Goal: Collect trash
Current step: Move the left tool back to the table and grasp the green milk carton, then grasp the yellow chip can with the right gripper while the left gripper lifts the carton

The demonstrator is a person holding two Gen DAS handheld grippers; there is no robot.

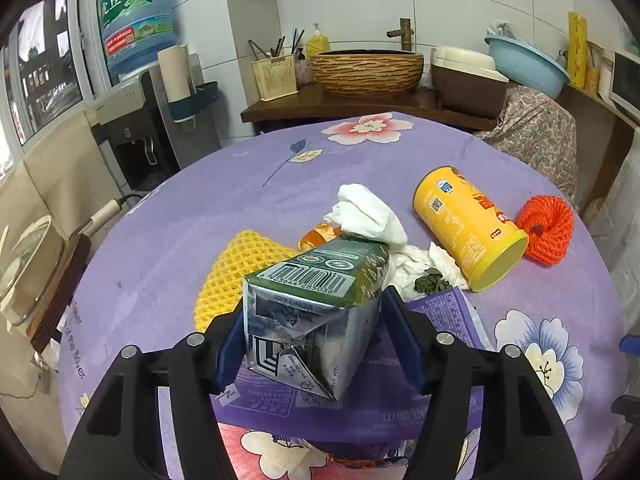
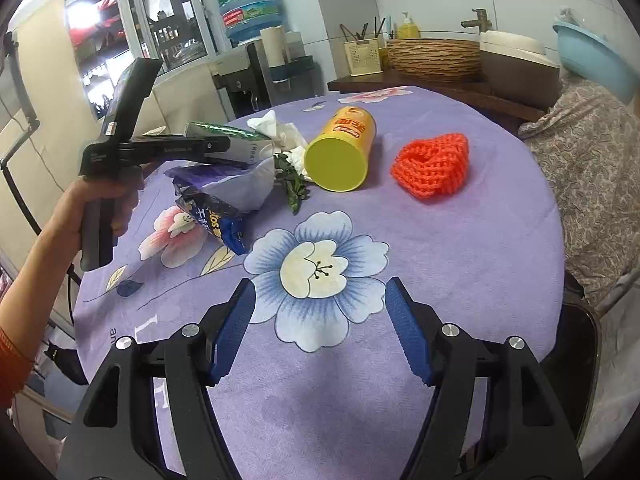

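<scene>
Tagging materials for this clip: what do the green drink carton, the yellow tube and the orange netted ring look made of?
Green drink carton: foil-lined paperboard, its silver folded end creased. Yellow tube: probably glossy printed cardboard, plastic possible. Orange netted ring: likely foam mesh, open weave.

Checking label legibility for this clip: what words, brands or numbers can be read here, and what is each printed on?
"of the flower": tablecloth, along its left edge
"QUALITY GUARANTEED", upside down: purple bag
"虎丘": water jug
Barcode digits and small print on the carton: too small to read reliably
Red characters on the yellow can: too blurred to read
</scene>
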